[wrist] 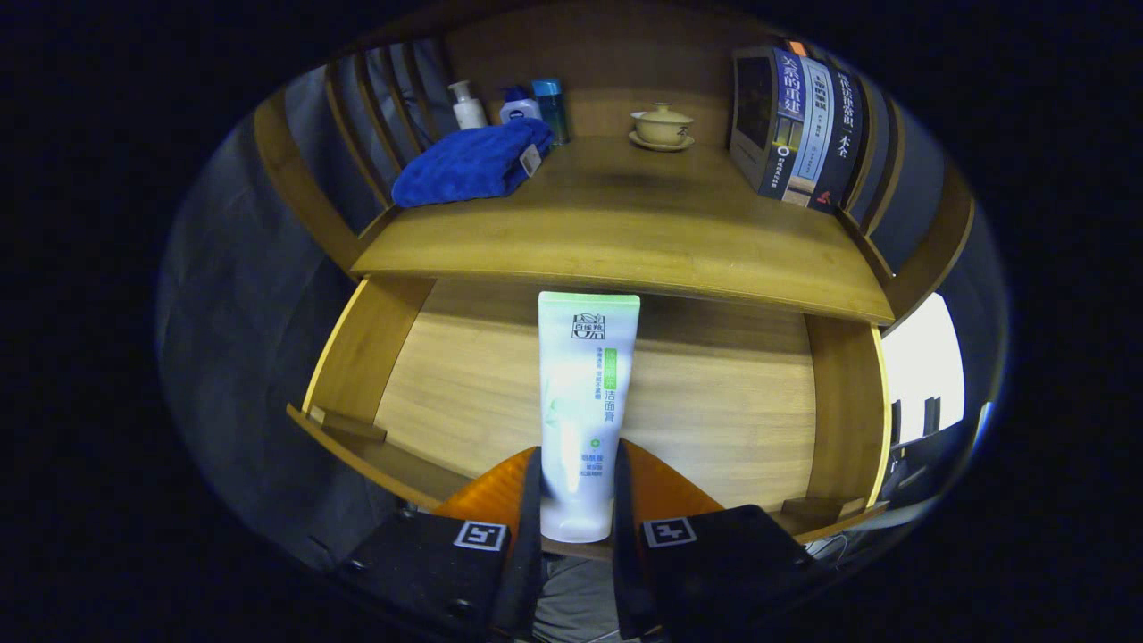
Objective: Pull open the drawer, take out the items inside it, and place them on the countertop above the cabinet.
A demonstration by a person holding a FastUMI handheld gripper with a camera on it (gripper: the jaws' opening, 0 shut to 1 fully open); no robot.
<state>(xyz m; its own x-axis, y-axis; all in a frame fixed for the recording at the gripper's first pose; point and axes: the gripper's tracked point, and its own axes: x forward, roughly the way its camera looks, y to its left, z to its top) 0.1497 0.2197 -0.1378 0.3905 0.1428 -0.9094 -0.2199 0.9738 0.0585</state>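
Note:
A white tube of face wash with a green end [585, 384] stands out lengthwise from between my fingers, and my gripper [577, 487] is shut on its lower part. The tube hangs over the pulled-out wooden drawer [714, 402], whose floor shows bare around it. Beyond the drawer lies the wooden countertop [625, 232] of the cabinet, above the tube's far end.
On the countertop a folded blue towel [473, 162] lies at the back left, with bottles [509, 105] behind it. A lidded teacup on a saucer [662, 125] stands at the back middle. Several upright books [799, 125] lean at the right. Wooden slats fence both sides.

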